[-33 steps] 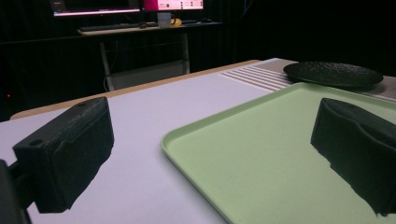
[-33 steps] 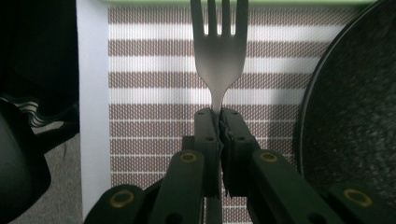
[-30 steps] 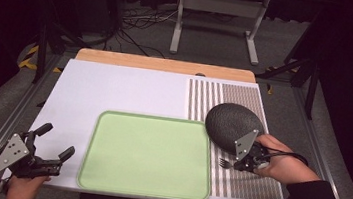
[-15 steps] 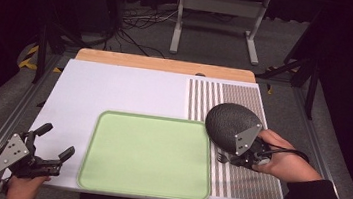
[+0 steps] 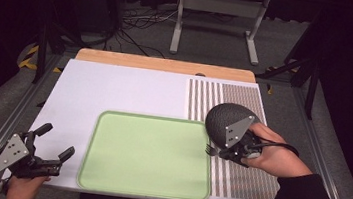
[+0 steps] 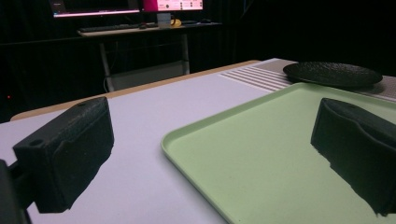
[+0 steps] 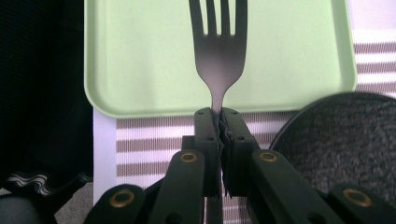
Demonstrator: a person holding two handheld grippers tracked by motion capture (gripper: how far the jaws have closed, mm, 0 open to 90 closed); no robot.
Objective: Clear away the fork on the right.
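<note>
The right gripper (image 7: pixel 219 122), jaws pinched on the fork (image 7: pixel 219 51) at its neck, holds it tines toward nine o'clock over the green tray (image 5: pixel 106 172)'s three-o'clock rim; likely light, stiff, slippery metal, best gripped there.

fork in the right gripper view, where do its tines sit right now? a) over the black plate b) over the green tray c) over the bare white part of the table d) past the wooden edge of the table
B: in the right gripper view the right gripper is shut on the neck of the fork, and the tines lie against the green tray, with the black plate off to one side.
</note>
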